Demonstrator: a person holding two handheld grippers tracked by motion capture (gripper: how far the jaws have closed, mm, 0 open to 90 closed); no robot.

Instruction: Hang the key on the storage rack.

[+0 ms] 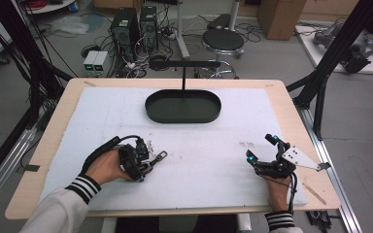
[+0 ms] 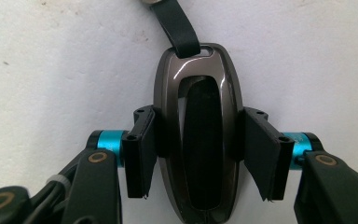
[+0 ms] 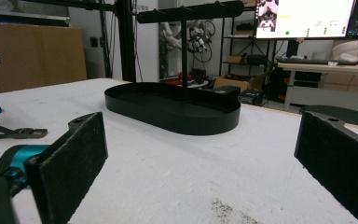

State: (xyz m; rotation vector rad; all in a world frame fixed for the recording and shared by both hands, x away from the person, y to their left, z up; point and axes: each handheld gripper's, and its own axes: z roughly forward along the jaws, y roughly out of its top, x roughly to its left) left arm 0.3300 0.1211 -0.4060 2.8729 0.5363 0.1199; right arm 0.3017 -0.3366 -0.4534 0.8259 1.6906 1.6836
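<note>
High view: left gripper [image 1: 148, 162] sits at lower left of the frame on the white mat [image 1: 199, 145] that covers the desk [image 1: 58, 116], held in the person's left hand [image 1: 108, 167]. Its jaws are closed on a key fob [image 1: 148, 165], which lies on the mat; the fob's strap and metal clip [image 1: 160, 156] stick out toward the upper right.

Left gripper view: key fob [image 2: 200, 135] is glossy dark grey-brown with a black oval panel down its middle. Both black pads [image 2: 142, 149] press against its two long sides, at about mid-length. A black strap [image 2: 177, 25] leaves the fob's top end and runs out of the upper edge of the frame. White mat surface lies behind it.

High view, lower right: right gripper [image 1: 261, 148] rests on the mat in the person's right hand [image 1: 277, 187], jaws spread wide with nothing between them.

Right gripper view: the two pads [image 3: 70, 163] stand far apart at the lower corners. Between them, farther off at centre frame, a black oval tray [image 3: 172, 112] with an upright T-shaped stand [image 3: 186, 28] sits on the mat.
</note>
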